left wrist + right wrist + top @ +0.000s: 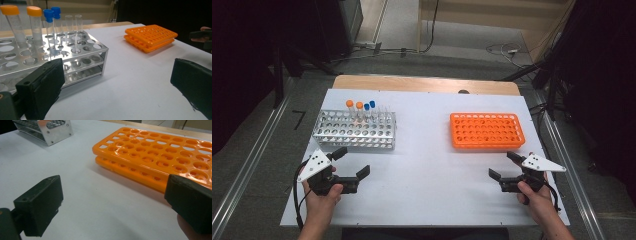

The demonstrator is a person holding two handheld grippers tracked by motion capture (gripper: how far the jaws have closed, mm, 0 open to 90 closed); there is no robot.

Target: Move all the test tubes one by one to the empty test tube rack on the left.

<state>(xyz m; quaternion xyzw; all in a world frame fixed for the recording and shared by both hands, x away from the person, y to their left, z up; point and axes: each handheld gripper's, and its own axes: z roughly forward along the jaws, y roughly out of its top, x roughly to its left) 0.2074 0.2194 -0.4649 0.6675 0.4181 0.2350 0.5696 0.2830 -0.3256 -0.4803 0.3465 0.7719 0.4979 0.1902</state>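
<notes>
A: What do the 2 tools look like?

B: The left gripper [351,162] and the right gripper [504,164] are both black, each with 2 thick block-shaped jaws. Behind the jaws each carries a grey 3-cornered plate with small dark dots.

A: Any cables?

B: Yes, a black cable trails behind each. The forearms are bare, without sleeves.

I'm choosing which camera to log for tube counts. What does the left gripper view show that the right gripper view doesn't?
Left gripper view alone: the tubes standing in the metal rack, two with orange caps, two with blue caps and two uncapped clear tubes, plus the other hand's gripper far right.
Right gripper view alone: a close look at the orange rack and its empty holes; of the metal rack, just a corner.
Both: the white table, both racks, and open black jaws holding nothing.
</notes>
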